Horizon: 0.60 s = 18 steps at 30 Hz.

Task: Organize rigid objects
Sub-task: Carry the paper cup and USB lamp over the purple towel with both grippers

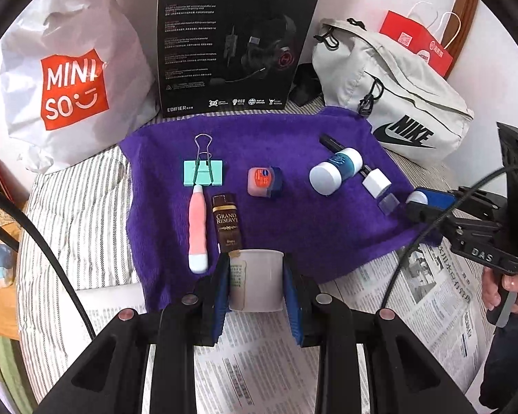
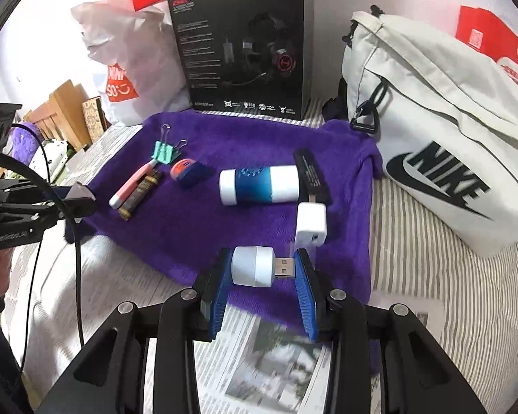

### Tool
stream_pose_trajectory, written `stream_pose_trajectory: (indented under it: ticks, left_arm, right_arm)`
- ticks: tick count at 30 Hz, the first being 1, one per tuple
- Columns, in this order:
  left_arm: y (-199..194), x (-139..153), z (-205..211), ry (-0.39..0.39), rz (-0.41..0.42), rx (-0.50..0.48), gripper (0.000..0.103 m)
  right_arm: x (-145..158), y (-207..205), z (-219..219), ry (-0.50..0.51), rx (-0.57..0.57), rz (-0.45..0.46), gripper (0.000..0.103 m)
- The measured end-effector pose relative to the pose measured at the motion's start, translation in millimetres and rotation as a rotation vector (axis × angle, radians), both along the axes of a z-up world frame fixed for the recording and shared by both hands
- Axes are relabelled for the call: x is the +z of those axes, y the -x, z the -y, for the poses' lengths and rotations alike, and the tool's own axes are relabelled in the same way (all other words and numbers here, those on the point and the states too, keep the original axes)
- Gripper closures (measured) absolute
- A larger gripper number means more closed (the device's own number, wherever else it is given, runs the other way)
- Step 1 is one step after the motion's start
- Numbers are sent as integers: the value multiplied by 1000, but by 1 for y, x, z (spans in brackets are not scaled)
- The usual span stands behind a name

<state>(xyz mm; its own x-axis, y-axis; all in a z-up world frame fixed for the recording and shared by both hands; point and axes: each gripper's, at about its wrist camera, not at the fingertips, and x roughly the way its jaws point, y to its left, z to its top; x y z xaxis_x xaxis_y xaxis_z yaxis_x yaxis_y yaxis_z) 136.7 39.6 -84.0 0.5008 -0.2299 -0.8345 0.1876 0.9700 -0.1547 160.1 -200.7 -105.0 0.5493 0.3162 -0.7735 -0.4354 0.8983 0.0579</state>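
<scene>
a bed with a striped sheet (image 2: pixel 414 241) serves as the work surface, backed by a white shopping bag (image 1: pixel 69 79), a black headset box (image 1: pixel 234 41) and a pale sports bag (image 2: pixel 449 138). a purple towel (image 1: pixel 293 214) lies across the sheet, with newspaper (image 1: pixel 259 362) at its near edge.

the left gripper (image 1: pixel 255 281) pinches a white cup (image 1: pixel 257 279) between its blue pads, one pad on each side wall, open end facing away from the camera. the cup hangs over the near edge of the towel, just in front of a pink tube (image 1: pixel 198 227) and a small brown bottle (image 1: pixel 226 222) that lie side by side with their long axes running away from the gripper. beyond them rest a mint binder clip (image 1: pixel 203 170) and a small jar with a blue lid (image 1: pixel 264 181).

the right gripper (image 2: pixel 264 265) is clamped on a small white usb light (image 2: pixel 253 265). its long axis lies crosswise between the fingers, domed end against the left pad and metal plug against the right one. it is held above the near right part of the towel. just beyond it lies a white charger block (image 2: pixel 310 222), then a white and blue bottle (image 2: pixel 259 184) lying on its side across the view, touching a black stick (image 2: pixel 310 172).

both hands are loaded, so the coming move probably turns on where each piece is set down. the left hand is nearer the tube and bottle row; the right is nearer the charger and bottle group. the bare middle of the towel lies ahead of both.
</scene>
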Motion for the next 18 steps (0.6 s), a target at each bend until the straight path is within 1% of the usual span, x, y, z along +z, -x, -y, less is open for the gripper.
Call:
stream_pose_trajectory:
  ticks: [6,12,18]
  left_arm:
    - [-10,-7,-5,-12,-15,1,75]
    - [-17,-9,-13,-13,-15,9,75]
    - [-22,-17,-16,1,-26,14,75]
  right_arm:
    - [-7,-27,-16,22,21,-10,67]
    - [-17,-45,-32,62,46,-18,67]
    - [-36,-62,-43,108,49,-40,67]
